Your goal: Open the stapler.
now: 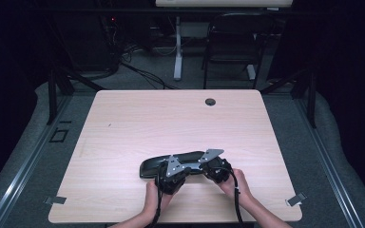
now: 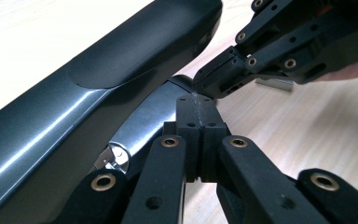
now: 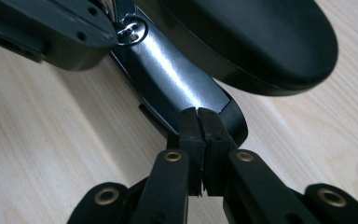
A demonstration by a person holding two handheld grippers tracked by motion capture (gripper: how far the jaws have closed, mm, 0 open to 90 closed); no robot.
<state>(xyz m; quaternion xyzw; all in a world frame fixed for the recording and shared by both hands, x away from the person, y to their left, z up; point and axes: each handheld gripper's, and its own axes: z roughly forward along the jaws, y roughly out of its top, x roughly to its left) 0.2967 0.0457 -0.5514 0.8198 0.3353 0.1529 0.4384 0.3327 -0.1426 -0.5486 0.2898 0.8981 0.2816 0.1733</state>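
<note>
down near the front edge of the worktop lies a long black case, glossy and rounded at its ends, open like a clamshell with a silvery hinge piece between lid and base. it sits slantwise, its left end closer to the person, its right end farther away.

the left gripper is at the case's near side, toward its left half; the right gripper is just beside it, toward the right half. both hands come in from the bottom edge, each with a cable trailing back along the wrist.

in the left gripper view the fingers are pressed together, tips touching the lower shell's shiny edge under the lid. whether they pinch that edge cannot be told. the other gripper is close ahead, its tips meeting the same edge.

in the right gripper view the fingers are likewise closed flat against each other, tips against the rounded end of the lower shell, with the lid overhead.
</note>
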